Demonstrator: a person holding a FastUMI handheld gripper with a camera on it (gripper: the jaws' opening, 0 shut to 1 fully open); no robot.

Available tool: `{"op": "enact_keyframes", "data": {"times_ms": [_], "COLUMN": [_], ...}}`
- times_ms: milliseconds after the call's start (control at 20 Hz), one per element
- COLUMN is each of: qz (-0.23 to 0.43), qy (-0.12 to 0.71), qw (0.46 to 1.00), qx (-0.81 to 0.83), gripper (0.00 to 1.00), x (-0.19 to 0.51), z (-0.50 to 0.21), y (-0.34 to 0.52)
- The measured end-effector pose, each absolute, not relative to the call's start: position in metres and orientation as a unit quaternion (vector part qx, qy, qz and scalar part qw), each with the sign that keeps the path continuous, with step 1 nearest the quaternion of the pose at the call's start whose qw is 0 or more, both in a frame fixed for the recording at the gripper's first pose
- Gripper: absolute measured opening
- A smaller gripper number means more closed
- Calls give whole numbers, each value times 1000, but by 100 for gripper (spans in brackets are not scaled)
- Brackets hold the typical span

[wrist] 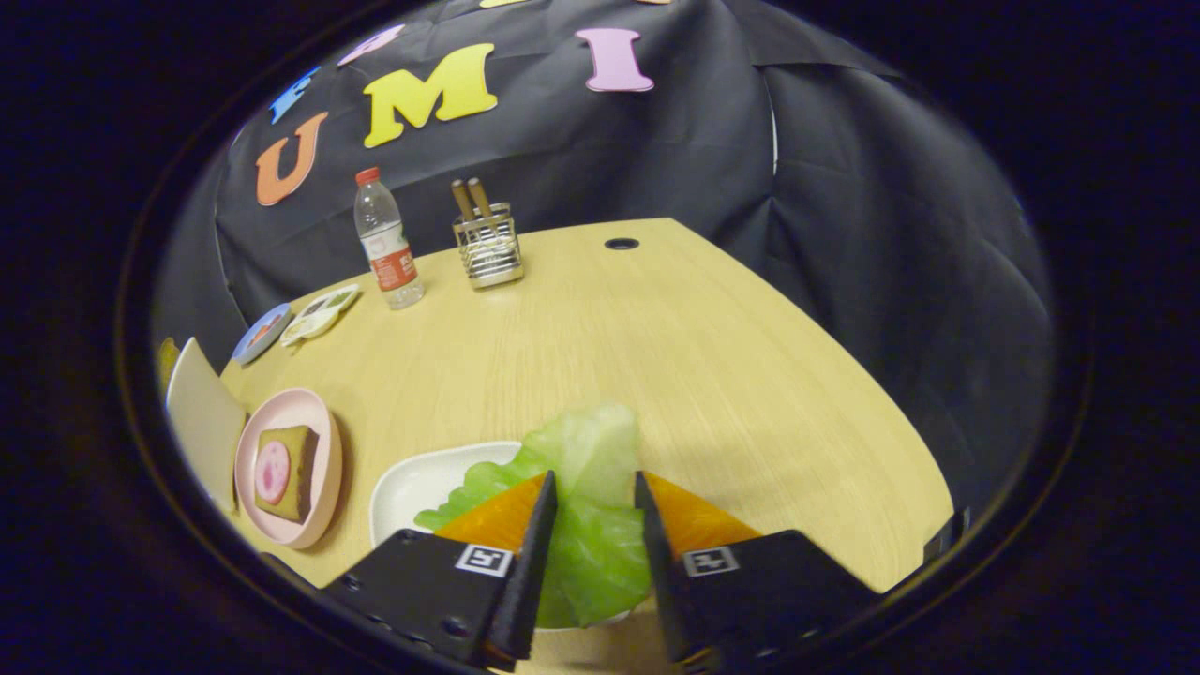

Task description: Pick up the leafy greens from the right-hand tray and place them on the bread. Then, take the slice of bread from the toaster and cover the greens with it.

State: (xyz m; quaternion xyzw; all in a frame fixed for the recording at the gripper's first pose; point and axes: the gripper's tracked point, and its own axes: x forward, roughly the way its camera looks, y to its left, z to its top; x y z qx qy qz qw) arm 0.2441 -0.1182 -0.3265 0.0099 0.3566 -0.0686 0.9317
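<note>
A light green lettuce leaf (pixel 591 469) sits between my fingers, and my gripper (pixel 595 480) is shut on its middle. The leaf's far tip reaches beyond the fingertips over the wooden table, while its left lobe hangs over the white tray (pixel 417 483) just below and left of the fingers. Further left, a pink plate (pixel 323 469) carries a brown slice of bread (pixel 298 469) with a round pink slice on top. Behind that plate stands a pale toaster (pixel 202 417), cut off at the side; whatever is in its slots is hidden.
At the back of the table (pixel 656 356) stand a water bottle (pixel 386 246) with a red cap and a wire holder (pixel 488 246) with wooden handles. Two small dishes (pixel 295 323) lie at the back left. A cable hole (pixel 621 244) is near the far edge.
</note>
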Motion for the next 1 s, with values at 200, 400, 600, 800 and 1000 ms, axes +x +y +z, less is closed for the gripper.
{"op": "enact_keyframes", "data": {"times_ms": [200,400,600,800,1000], "qz": [-71,-68,-66,-47,-15], "qy": [352,352,326,311,301], "qw": [933,933,943,949,953], "qx": [-23,-29,-23,-12,-17], "gripper": [5,0,0,0,0], "x": [239,230,220,211,202], "z": [-318,-308,-276,-246,-227], "y": [-117,-113,-101,-74,-35]}}
